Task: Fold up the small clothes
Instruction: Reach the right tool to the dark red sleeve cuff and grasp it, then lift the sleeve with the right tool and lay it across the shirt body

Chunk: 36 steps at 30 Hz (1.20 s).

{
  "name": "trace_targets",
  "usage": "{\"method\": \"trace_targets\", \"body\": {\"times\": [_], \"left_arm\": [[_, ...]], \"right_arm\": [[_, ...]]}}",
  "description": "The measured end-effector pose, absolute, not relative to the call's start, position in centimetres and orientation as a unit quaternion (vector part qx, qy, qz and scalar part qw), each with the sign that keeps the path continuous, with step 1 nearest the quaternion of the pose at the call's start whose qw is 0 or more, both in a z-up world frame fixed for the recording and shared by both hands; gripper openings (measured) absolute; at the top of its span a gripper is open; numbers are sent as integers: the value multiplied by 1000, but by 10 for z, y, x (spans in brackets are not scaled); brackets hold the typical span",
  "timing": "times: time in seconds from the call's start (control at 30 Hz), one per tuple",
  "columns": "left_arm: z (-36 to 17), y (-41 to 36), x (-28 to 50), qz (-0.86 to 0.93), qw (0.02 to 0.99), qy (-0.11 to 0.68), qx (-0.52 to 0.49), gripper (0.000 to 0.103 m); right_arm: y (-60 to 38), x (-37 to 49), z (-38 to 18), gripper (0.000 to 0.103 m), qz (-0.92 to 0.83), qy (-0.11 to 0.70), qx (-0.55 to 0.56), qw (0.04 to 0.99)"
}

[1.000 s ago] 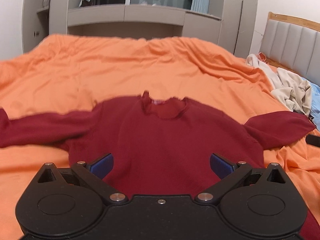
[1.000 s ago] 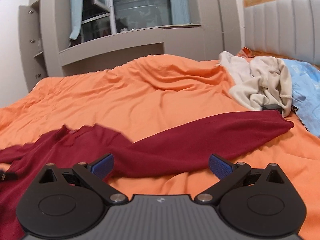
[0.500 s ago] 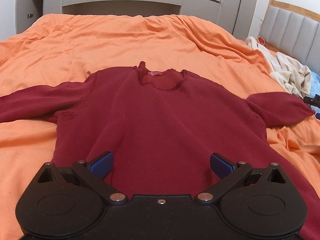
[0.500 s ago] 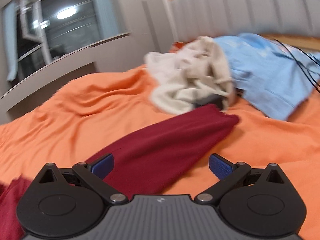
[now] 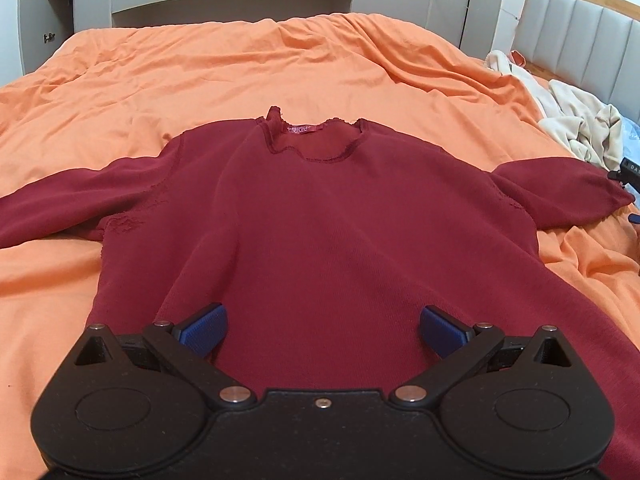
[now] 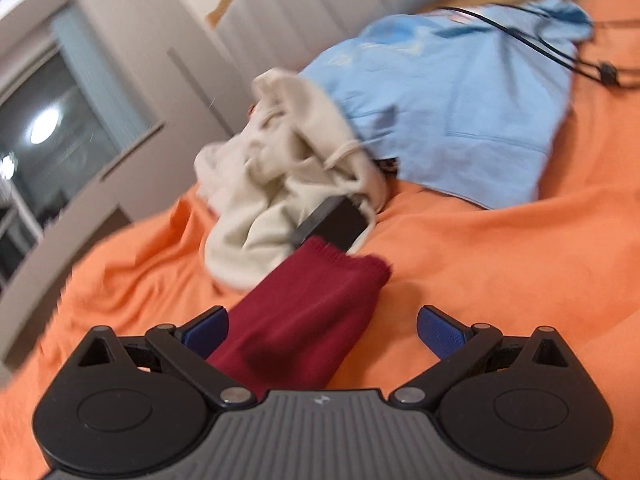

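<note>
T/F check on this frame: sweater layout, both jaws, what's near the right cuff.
1. The dark red sweater lies spread flat on the orange bedcover, neckline away from the camera. True.
2. The left gripper is shut on the hem. False: its jaws are wide open, holding nothing.
3. The right gripper is open over the sleeve cuff. True.
4. The cuff lies on the light blue garment. False: it ends beside the cream garment.
</note>
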<state>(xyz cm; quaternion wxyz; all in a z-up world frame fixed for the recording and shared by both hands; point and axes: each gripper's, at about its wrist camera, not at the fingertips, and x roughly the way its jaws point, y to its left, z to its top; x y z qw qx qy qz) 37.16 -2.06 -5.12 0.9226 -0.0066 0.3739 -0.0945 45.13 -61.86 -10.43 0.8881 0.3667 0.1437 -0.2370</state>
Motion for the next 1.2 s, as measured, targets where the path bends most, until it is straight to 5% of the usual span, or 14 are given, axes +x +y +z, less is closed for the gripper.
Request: {"method": "trace_targets", "body": {"times": [0.1, 0.23, 0.3, 0.77, 1.2], "left_arm": [[-51, -22, 373, -94, 923, 374, -4, 102], [-53, -24, 373, -93, 922, 376, 1, 102], [-53, -25, 373, -93, 922, 376, 5, 102], [-53, -26, 373, -93, 922, 376, 6, 102], [-48, -19, 372, -102, 921, 376, -19, 102]], "right_arm": [[-623, 451, -107, 78, -251, 137, 369, 884], [-624, 453, -106, 23, -252, 143, 351, 891], [-622, 451, -103, 8, -243, 138, 348, 895], [-636, 356, -61, 6, -317, 116, 413, 846], [-574, 374, -4, 6, -231, 98, 351, 902]]}}
